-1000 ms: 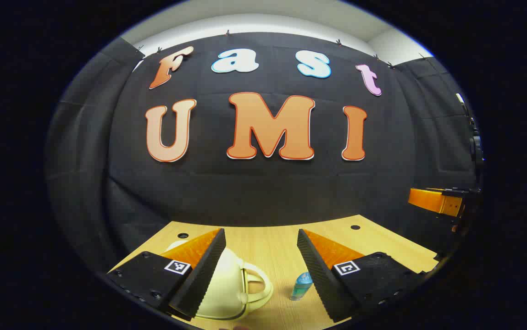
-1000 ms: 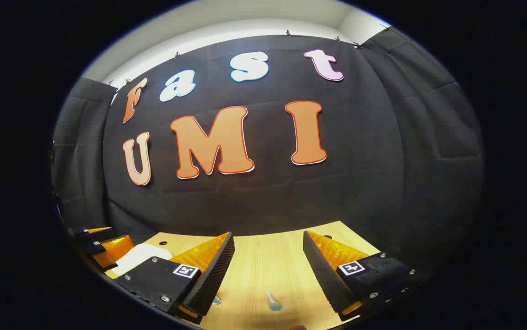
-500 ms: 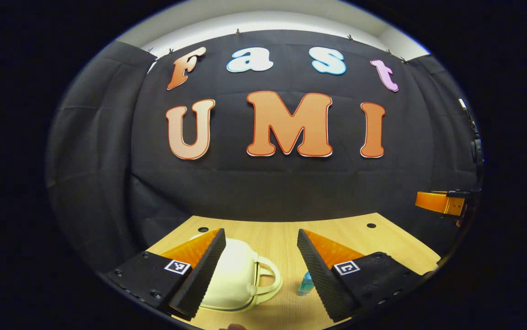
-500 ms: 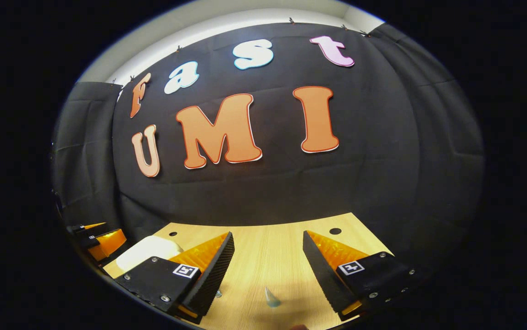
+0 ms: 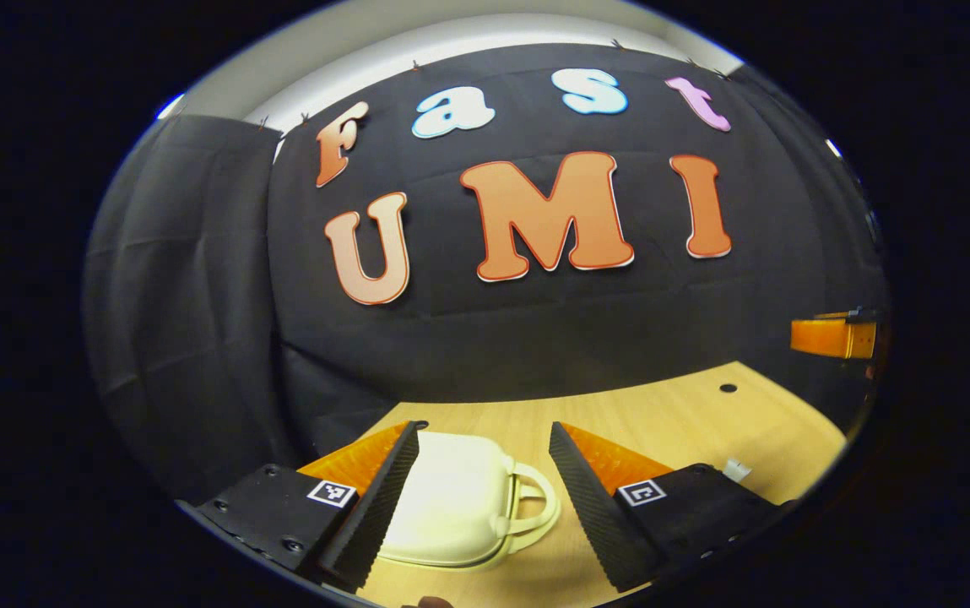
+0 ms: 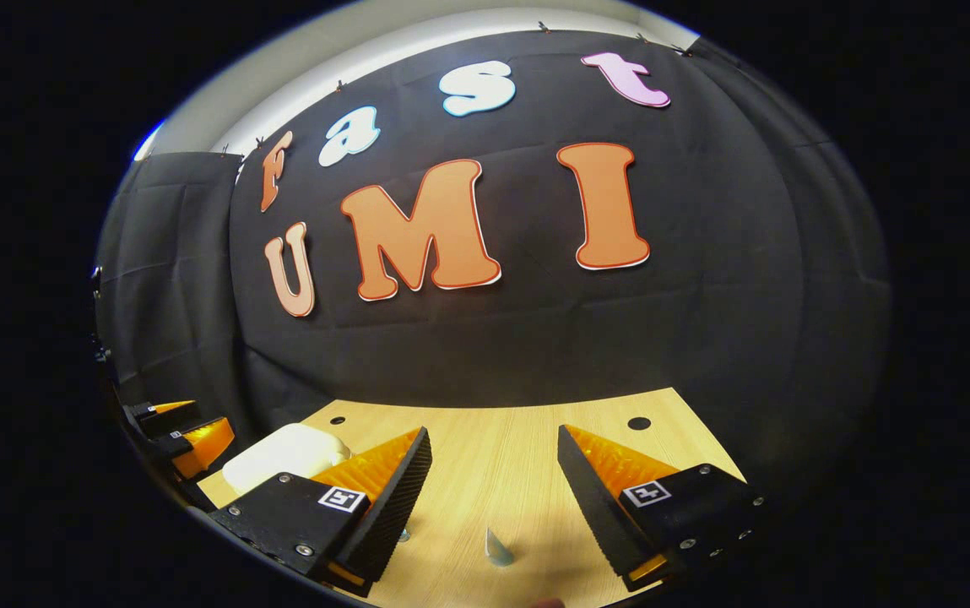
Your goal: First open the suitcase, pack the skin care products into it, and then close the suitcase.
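- Black cloth backs a pale wooden table (image 5: 662, 414) with small dark holes near its far edge (image 6: 493, 460).
- In the left gripper view, the left gripper (image 5: 481, 439) hangs over the table with its jaws spread wide and nothing between the pads.
- Just ahead of that gripper lies the cream suitcase (image 5: 451, 498), small and closed, flat on the table; its left end is hidden behind the left finger and its looped handle (image 5: 535, 507) points toward the right finger without touching it.
- Beyond the right finger, a small pale item (image 5: 736, 469) rests on the table, too small to identify.
- Far right of that view, the right gripper (image 5: 831, 336) shows at the rim, well apart.
- In the right gripper view, the left gripper (image 6: 185, 435) shows at the far left, with the suitcase (image 6: 282, 452) just beside it, behind the right gripper's left finger.
- The right gripper (image 6: 493, 443) is also spread open and empty.
- Between its fingers, closer to the camera than the tips, a small clear pointed skin care bottle (image 6: 497, 547) stands on the table, touching neither finger.
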### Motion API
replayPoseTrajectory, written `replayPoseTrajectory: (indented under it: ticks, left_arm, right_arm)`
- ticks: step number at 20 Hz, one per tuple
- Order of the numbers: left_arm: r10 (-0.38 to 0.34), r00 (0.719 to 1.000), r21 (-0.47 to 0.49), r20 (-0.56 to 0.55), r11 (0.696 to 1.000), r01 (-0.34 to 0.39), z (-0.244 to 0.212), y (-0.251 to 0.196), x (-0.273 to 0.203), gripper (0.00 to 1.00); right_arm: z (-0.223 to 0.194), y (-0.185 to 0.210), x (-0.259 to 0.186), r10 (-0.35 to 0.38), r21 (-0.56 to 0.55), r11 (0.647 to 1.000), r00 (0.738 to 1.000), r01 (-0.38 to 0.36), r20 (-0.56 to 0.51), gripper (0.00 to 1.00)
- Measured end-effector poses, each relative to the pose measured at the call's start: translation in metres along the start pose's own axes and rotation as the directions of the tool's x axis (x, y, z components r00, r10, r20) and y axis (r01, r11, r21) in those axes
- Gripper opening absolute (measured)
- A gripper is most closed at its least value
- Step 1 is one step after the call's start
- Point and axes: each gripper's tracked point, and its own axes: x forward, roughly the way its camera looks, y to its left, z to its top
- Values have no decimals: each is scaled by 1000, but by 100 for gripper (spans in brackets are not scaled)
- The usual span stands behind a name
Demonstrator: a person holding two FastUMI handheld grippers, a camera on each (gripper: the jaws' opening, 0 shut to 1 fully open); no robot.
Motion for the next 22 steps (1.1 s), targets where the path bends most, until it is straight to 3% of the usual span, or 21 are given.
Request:
replayPoseTrajectory:
  ticks: [4,8,11,17,20,22]
  left_arm:
    - [-28,998,140,-64,990,36,-28,-17,12,98]
    - [-45,990,332,-131,939,87,-60,-30,29,100]
    - [-68,979,409,-190,901,142,-88,-43,45,98]
    - [-96,940,554,-328,787,273,-150,-57,56,98]
    - [-87,934,632,-346,714,301,-168,-64,61,98]
    - [-81,927,659,-366,681,320,-178,-68,65,98]
  right_arm:
    - [-8,-13,1,-27,13,1000,999,27,-27,95]
    - [-19,-28,0,-68,24,997,996,69,-49,95]
    - [-31,-41,0,-100,16,995,991,101,-84,95]
    - [-43,-63,-6,-152,22,988,981,155,-119,95]
    - [-49,-70,-6,-167,27,985,976,173,-141,95]
    - [-51,-73,-6,-176,36,982,973,184,-149,95]
